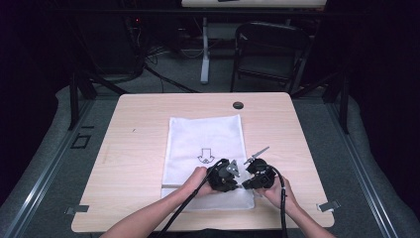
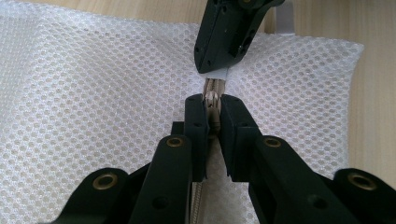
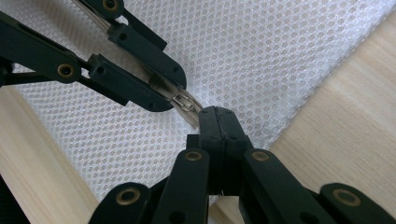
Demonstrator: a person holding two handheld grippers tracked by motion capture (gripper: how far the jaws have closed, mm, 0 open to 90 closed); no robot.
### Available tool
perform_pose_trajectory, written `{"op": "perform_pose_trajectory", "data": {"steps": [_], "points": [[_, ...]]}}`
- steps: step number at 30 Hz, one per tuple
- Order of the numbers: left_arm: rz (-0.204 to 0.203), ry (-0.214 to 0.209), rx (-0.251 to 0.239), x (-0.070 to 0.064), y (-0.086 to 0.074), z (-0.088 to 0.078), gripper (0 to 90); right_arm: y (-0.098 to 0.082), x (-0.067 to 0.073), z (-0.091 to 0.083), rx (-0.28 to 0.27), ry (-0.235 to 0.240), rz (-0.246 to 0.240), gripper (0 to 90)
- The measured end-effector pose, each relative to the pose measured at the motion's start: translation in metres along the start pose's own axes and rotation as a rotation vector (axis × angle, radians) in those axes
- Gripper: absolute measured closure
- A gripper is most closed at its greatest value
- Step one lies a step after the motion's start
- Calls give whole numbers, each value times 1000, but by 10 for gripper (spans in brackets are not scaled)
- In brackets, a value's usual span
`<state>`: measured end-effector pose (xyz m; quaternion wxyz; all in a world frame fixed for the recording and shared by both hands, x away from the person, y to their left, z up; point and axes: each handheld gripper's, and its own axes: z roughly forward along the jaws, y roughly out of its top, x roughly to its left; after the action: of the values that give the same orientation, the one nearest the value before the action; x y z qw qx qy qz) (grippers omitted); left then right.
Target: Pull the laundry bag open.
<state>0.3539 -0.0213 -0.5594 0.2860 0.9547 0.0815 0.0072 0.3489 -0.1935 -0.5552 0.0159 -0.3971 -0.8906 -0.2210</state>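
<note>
Mesh bag (image 1: 205, 144) w/ zipper lies flat on the wooden table (image 1: 133, 148), white netting, a black arrow mark printed near its middle; it sits centre-right on the tabletop, near edge close to my side. I've got both tools down at that near edge. Left gripper (image 2: 212, 109) is clenched on the zipper slider (image 2: 213, 99): in the left gripper view the 2 black jaws pinch the small metal slider from both sides, zipper teeth running down between them toward the cam. Right gripper (image 3: 218, 116) is clamped tight, jaws fully together, nipping the bag's fabric end tab (image 2: 218, 73) just past the slider; in the left gripper view that tab shows as a pale strip under the right tool's tip, and the 2 tools' tips are nearly touching. In the right gripper view the left tool's jaws come in from upper left w/ the slider between them, right beside my own closed tip. From the high view, left gripper (image 1: 225, 176) and right gripper (image 1: 257, 176) sit side by side over the bag's near-right part, hands behind them, cables trailing back toward me. Round dark grommet (image 1: 238, 105) at the table's far edge, well apart from the bag. Folding chair (image 1: 270, 49) beyond the table on the floor.
</note>
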Motion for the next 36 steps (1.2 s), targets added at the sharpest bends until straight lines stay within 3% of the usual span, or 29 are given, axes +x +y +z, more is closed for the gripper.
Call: {"op": "perform_pose_trajectory", "data": {"steps": [14,18,20,36], "points": [[-10,2,-19,0,-5,-3,824,0,0,0,-6,0,-5,900],[-12,6,-16,0,-6,-5,824,-1,1,1,-21,-1,5,900],[-18,2,-20,2,-9,-7,824,-1,2,1,-23,21,22,900],[-36,10,-29,3,-22,-16,823,-1,2,1,-21,10,16,900]]}}
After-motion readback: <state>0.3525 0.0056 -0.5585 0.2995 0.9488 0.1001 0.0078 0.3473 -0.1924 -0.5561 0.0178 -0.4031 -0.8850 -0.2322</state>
